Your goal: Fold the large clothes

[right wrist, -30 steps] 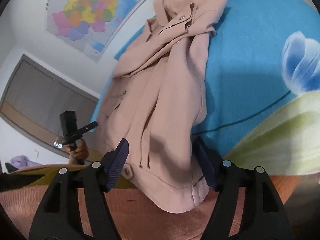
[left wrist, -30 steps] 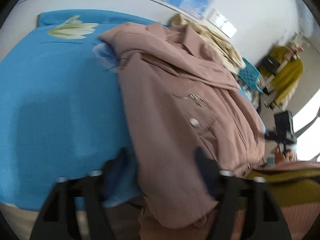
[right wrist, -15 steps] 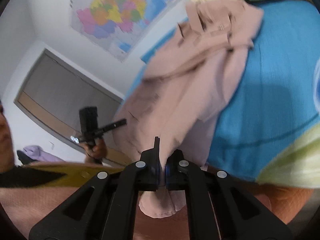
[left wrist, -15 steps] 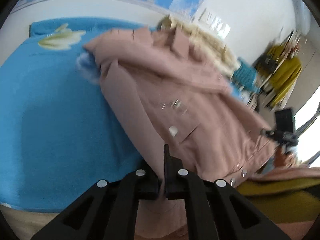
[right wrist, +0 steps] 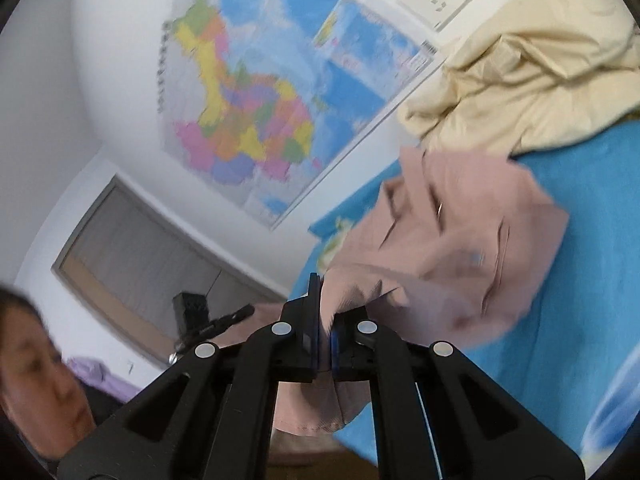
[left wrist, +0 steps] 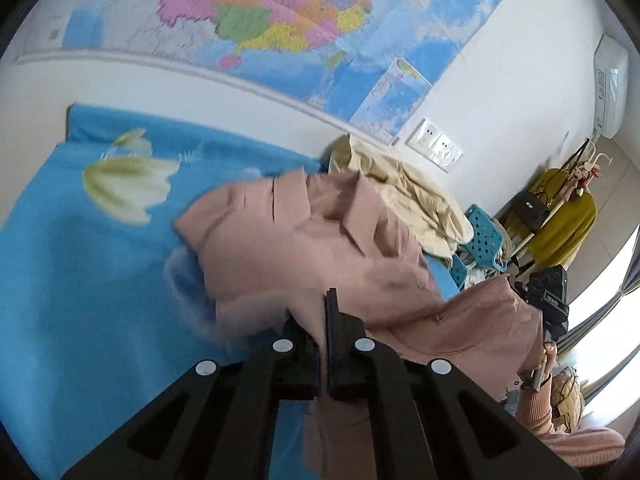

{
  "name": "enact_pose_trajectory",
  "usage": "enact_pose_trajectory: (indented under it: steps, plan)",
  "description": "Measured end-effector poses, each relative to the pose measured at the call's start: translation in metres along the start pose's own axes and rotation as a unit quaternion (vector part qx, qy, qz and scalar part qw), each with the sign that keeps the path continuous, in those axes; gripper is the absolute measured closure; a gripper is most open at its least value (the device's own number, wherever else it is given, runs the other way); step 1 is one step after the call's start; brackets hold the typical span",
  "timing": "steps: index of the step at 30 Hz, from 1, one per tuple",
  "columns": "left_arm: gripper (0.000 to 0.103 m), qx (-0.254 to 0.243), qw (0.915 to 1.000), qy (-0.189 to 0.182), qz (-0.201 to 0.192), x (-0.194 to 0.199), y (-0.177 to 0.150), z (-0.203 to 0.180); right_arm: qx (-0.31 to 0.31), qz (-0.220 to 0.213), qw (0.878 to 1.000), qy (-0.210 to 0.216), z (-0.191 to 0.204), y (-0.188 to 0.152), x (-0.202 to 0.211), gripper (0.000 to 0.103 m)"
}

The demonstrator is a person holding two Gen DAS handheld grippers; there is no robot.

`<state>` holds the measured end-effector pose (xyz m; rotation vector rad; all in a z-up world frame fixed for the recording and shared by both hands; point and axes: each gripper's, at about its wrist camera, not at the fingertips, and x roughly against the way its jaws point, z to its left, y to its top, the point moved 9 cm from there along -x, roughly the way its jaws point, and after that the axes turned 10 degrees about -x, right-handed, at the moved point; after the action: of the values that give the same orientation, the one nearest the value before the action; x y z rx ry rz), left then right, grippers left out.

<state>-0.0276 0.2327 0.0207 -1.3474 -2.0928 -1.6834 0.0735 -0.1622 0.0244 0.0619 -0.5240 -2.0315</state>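
Now, garment: a dusty-pink jacket [left wrist: 304,248] lies bunched at the centre of the left wrist view, its collar end toward the wall and its near hem lifted off the bed; in the right wrist view it fills the centre right, blurred
Left grip: the left gripper [left wrist: 325,320], at lower centre of its frame, has its jaws closed tight on a fold of the pink hem, and cloth hangs down below them
Right grip: the right gripper [right wrist: 323,312], at lower centre of its frame, has its jaws pinched on another edge of the same jacket, with a flap of fabric drooping beneath
Jaw motion: both pairs of jaws have just closed, pink cloth between them
Bed: a bright blue bedspread [left wrist: 80,280] with a pale flower print lies under the jacket and fills the left half of the left wrist view
Second garment: a cream-coloured garment [right wrist: 520,92] is heaped just beyond the jacket's collar, at the upper right of the right wrist view, against the wall
Wall: a coloured map [left wrist: 300,20] spans the top of the left wrist view, with white wall sockets [left wrist: 436,146] to its lower right
Room beyond: a turquoise chair [left wrist: 484,240] and a mustard-yellow cloth [left wrist: 568,224] sit at the right edge of the left wrist view
Person: a pink knitted sleeve [left wrist: 536,400] shows at the lower right of the left wrist view
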Motion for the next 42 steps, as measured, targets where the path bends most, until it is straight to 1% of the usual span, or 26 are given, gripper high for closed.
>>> enact_pose_trajectory:
  steps: [4, 7, 13, 14, 17, 19, 20, 21, 22, 23, 24, 26, 27, 29, 30, 31, 32, 33, 34, 36, 37, 38, 39, 40, 41, 42]
  plan:
    - [0.101, 0.028, 0.9992, 0.009, 0.027, -0.033, 0.045, 0.027, -0.028, -0.008, 1.000, -0.005, -0.014, 0.048, -0.018, 0.099]
    - [0.101, 0.046, 0.9977, 0.019, 0.046, -0.066, 0.069, 0.049, -0.057, -0.010, 0.998, -0.035, -0.040, 0.082, -0.041, 0.099]
    - [0.100, 0.096, 0.9859, 0.059, 0.123, -0.153, 0.081, 0.106, -0.108, -0.002, 0.984, -0.145, -0.117, 0.125, -0.085, 0.097]
    - [0.097, 0.100, 0.9837, 0.064, 0.135, -0.164, 0.079, 0.113, -0.112, 0.002, 0.982, -0.153, -0.123, 0.126, -0.088, 0.090]
    - [0.092, 0.117, 0.9769, 0.079, 0.161, -0.185, 0.071, 0.132, -0.138, 0.011, 0.978, -0.157, -0.142, 0.131, -0.095, 0.082]
    - [0.087, 0.115, 0.9781, 0.064, 0.161, -0.187, 0.070, 0.134, -0.118, 0.014, 0.979, -0.164, -0.138, 0.131, -0.095, 0.064]
    - [0.083, 0.112, 0.9801, 0.056, 0.154, -0.185, 0.071, 0.132, -0.104, 0.016, 0.981, -0.162, -0.132, 0.129, -0.094, 0.049]
    - [0.077, 0.100, 0.9831, 0.049, 0.145, -0.178, 0.071, 0.128, -0.087, 0.014, 0.983, -0.162, -0.124, 0.128, -0.091, 0.039]
    - [0.073, 0.090, 0.9854, 0.046, 0.137, -0.173, 0.072, 0.124, -0.056, 0.010, 0.984, -0.167, -0.112, 0.124, -0.085, 0.036]
    - [0.062, 0.070, 0.9885, 0.049, 0.124, -0.167, 0.074, 0.118, -0.021, 0.003, 0.984, -0.176, -0.100, 0.121, -0.079, 0.030]
    - [0.044, 0.045, 0.9907, 0.061, 0.113, -0.159, 0.075, 0.113, 0.004, -0.001, 0.983, -0.185, -0.092, 0.119, -0.076, 0.024]
    - [0.034, -0.028, 0.9917, 0.094, 0.083, -0.141, 0.077, 0.095, 0.069, -0.019, 0.976, -0.207, -0.070, 0.113, -0.066, 0.022]
    - [0.034, -0.073, 0.9892, 0.105, 0.071, -0.133, 0.076, 0.082, 0.099, -0.026, 0.971, -0.216, -0.062, 0.110, -0.062, 0.021]
    - [0.029, -0.125, 0.9830, 0.118, 0.065, -0.129, 0.073, 0.064, 0.162, -0.032, 0.957, -0.237, -0.047, 0.100, -0.061, 0.021]
    - [0.026, -0.151, 0.9786, 0.124, 0.064, -0.131, 0.070, 0.055, 0.185, -0.027, 0.950, -0.249, -0.044, 0.093, -0.066, 0.021]
    - [0.026, -0.183, 0.9701, 0.139, 0.079, -0.138, 0.063, 0.048, 0.216, -0.016, 0.939, -0.266, -0.043, 0.083, -0.073, 0.021]
    - [0.026, -0.209, 0.9599, 0.160, 0.096, -0.148, 0.057, 0.045, 0.248, -0.004, 0.926, -0.285, -0.044, 0.074, -0.083, 0.022]
    - [0.026, -0.225, 0.9521, 0.176, 0.108, -0.158, 0.053, 0.045, 0.289, 0.006, 0.902, -0.319, -0.048, 0.065, -0.094, 0.022]
    - [0.027, -0.229, 0.9490, 0.182, 0.118, -0.165, 0.050, 0.049, 0.318, 0.006, 0.881, -0.351, -0.053, 0.062, -0.102, 0.022]
    - [0.044, -0.217, 0.9483, 0.183, 0.142, -0.186, 0.048, 0.056, 0.355, 0.014, 0.854, -0.381, -0.061, 0.056, -0.114, 0.022]
    - [0.049, -0.210, 0.9481, 0.188, 0.147, -0.194, 0.048, 0.061, 0.374, 0.013, 0.834, -0.404, -0.069, 0.056, -0.120, 0.023]
    - [0.065, -0.208, 0.9467, 0.197, 0.147, -0.199, 0.049, 0.068, 0.389, 0.015, 0.819, -0.422, -0.076, 0.056, -0.124, 0.032]
    - [0.084, -0.202, 0.9451, 0.208, 0.150, -0.205, 0.052, 0.075, 0.396, 0.018, 0.810, -0.432, -0.081, 0.057, -0.126, 0.050]
    - [0.091, -0.194, 0.9447, 0.216, 0.153, -0.209, 0.054, 0.081, 0.399, 0.021, 0.800, -0.447, -0.088, 0.060, -0.127, 0.059]
    - [0.098, -0.182, 0.9466, 0.220, 0.151, -0.210, 0.058, 0.087, 0.393, 0.025, 0.800, -0.453, -0.093, 0.065, -0.126, 0.079]
    - [0.099, -0.166, 0.9512, 0.218, 0.142, -0.209, 0.065, 0.092, 0.383, 0.026, 0.807, -0.449, -0.094, 0.070, -0.123, 0.095]
